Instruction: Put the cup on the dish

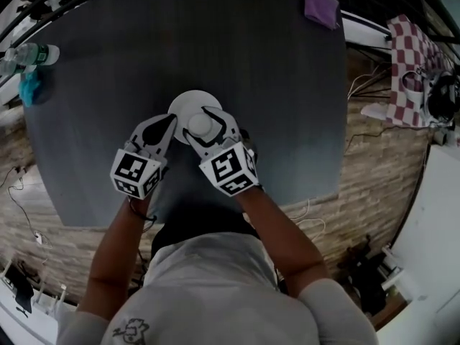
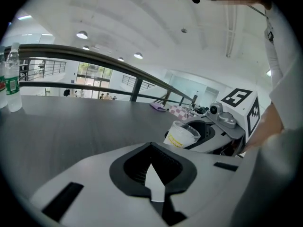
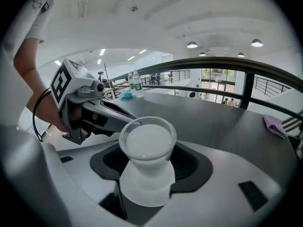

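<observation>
Cup (image 3: 147,145) upright, mouth skyward, clamped in right tool (image 1: 202,126) over dish (image 1: 188,100); left tool (image 1: 171,119) jaws together.

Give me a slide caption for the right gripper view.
Right claw gripping a clear cup over the white dish, left claw alongside, dark table beyond.

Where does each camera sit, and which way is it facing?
Head view: on the person's head, facing steeply down at the table, the dish, the left gripper and the right gripper; forearms and chest show.
Left gripper view: on the left gripper, facing across the table along its shut fingers; the person's right wrist shows.
Right gripper view: on the right gripper, facing along fingers shut on the cup; left forearm shows.
Shared: both gripper views show the cup.
</observation>
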The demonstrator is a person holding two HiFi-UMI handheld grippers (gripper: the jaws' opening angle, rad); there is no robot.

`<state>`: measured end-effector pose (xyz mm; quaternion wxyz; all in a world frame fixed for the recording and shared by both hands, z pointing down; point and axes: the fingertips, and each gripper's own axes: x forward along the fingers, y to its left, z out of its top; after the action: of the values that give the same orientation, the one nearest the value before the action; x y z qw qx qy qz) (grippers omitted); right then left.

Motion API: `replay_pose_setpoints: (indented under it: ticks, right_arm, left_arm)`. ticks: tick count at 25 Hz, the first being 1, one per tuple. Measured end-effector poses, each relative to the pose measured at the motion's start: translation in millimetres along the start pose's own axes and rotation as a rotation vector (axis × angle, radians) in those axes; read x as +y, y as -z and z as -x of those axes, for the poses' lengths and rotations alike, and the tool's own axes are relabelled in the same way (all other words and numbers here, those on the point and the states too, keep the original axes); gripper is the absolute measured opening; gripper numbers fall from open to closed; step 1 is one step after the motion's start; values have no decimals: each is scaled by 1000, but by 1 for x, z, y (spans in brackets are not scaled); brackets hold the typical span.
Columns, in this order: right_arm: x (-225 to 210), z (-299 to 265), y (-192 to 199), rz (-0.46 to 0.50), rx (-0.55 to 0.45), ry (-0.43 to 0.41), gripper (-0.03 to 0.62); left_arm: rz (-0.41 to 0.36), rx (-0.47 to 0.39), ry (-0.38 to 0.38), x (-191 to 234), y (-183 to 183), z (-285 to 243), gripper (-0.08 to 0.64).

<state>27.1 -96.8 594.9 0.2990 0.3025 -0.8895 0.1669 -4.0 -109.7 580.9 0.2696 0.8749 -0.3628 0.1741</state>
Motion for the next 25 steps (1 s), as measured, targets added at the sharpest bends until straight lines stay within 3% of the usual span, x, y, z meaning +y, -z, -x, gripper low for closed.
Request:
replay_pose_setpoints:
  ticks: [25]
  right_arm:
    - [5,-24,30,54,47,-10,270]
  left_arm:
    - [14,3,18,10,16,-14,-2]
